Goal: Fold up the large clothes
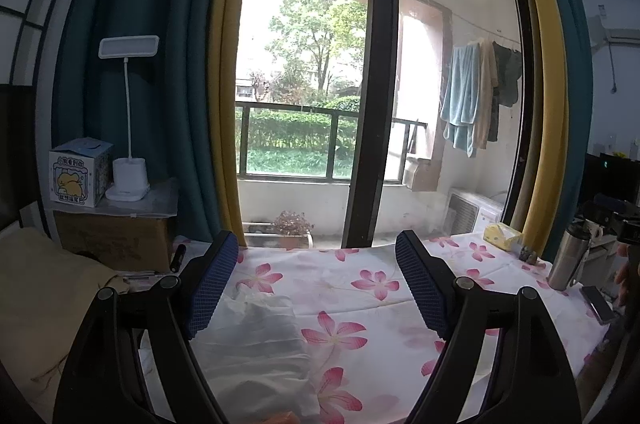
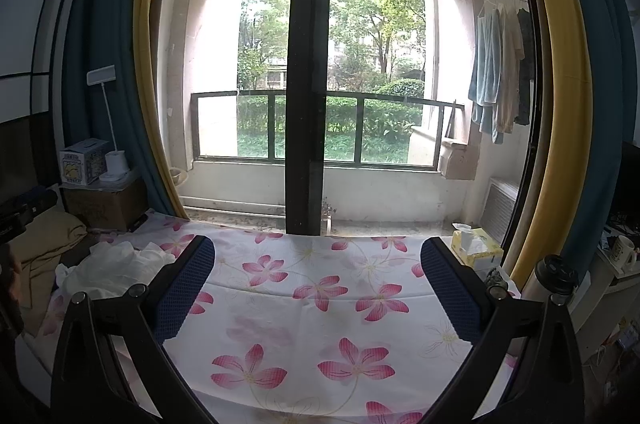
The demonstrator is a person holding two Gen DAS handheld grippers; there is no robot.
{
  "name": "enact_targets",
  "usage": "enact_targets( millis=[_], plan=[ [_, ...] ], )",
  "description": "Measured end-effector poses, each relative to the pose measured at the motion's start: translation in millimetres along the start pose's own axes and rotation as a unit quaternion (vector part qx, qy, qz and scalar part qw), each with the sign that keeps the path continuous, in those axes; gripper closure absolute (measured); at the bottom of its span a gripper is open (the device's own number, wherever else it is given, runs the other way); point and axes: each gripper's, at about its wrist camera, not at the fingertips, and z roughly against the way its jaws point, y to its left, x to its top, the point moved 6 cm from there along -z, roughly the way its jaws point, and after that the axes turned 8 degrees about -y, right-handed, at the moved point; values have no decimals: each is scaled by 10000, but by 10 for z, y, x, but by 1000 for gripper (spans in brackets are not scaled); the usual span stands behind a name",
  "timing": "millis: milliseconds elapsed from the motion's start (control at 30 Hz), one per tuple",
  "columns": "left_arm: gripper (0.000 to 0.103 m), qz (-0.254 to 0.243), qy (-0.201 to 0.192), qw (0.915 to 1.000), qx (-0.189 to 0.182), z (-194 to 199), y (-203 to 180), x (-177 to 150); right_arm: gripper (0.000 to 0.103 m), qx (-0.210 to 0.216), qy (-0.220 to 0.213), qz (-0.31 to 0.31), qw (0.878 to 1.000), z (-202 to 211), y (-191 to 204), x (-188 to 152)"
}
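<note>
Left wrist view: the left claw (image 1: 316,278) is wide open and holds nothing, above a flowered sheet (image 1: 360,304); a white garment (image 1: 256,336) lies at 6 o'clock under it. Right wrist view: the right claw (image 2: 318,284) is also open and empty, and the crumpled white garment (image 2: 116,264) lies at 9 o'clock.

Left hand-held gripper (image 1: 316,284) spread above white garment (image 1: 256,344), floral sheet (image 1: 360,288).
</note>
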Motion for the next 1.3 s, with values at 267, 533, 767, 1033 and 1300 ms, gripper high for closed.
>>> enact_targets(
  millis=[267, 533, 767, 1033, 1300],
  plan=[
    [19, 53, -2, 10000, 14, -19, 15, -24, 1, 4, 17, 24, 10000, 2, 0, -5],
    [19, 46, 2, 10000, 14, -23, 12, -32, 1, -28, 19, 8, 10000, -10, -5, -5],
    [19, 100, 10, 9999, 67, -9, 24, -27, 1, -15, 35, 1, 10000, -21, -2, -18],
    [19, 62, 25, 10000, 71, -24, 12, -42, 1, -30, 30, -9, 10000, -19, -6, -20],
    [20, 25, 29, 9999, 116, -21, 32, -39, 1, -40, 29, -42, 10000, -23, -21, -41]
  ],
)
